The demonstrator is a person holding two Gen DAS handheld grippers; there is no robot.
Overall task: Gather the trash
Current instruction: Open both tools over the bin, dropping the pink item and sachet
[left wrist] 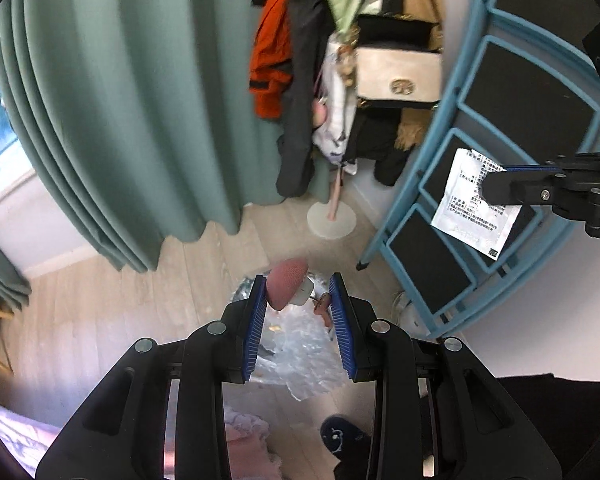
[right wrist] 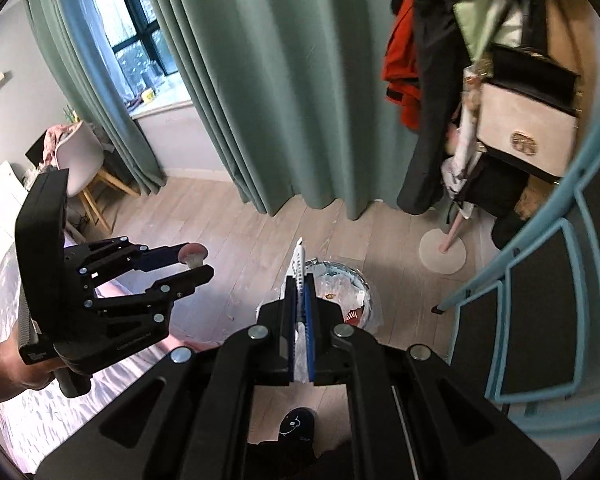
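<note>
- Gripping a small pink, dome-shaped piece of trash (left wrist: 287,285), the left claw (left wrist: 300,292) has its blue pads part-way apart with the thing wedged between them near the tips, at lower centre of the left wrist view; what it is exactly I cannot tell.
- Judged by looks, it is light and somewhat soft on the textured pink dome, with a harder white base and a thin stem at the side; the broad dome is the safer place to pinch, as the stem could slip or snap.
- Clamped on a flat white printed sachet (right wrist: 299,264), the right claw (right wrist: 299,280) has its jaws almost together, the packet standing edge-on out of the tips at centre frame.
- This sachet looks thin, light, floppy and slick, so a grip well in from its edge, as here, seems wise.
- Both claws tilt steeply downward; the left hand (right wrist: 16,364) shows at lower left of the right wrist view, wrapped round the handle.
- Just beyond the tips, a lined trash bin (right wrist: 366,286) sits on the wooden floor (right wrist: 228,248), already holding wrappers; neither piece is in it yet.
- Farther off hang a green curtain (right wrist: 260,80) at upper centre and a loaded coat stand (right wrist: 452,236) at right, with a blue stepladder (left wrist: 480,160) along the right edge.
</note>
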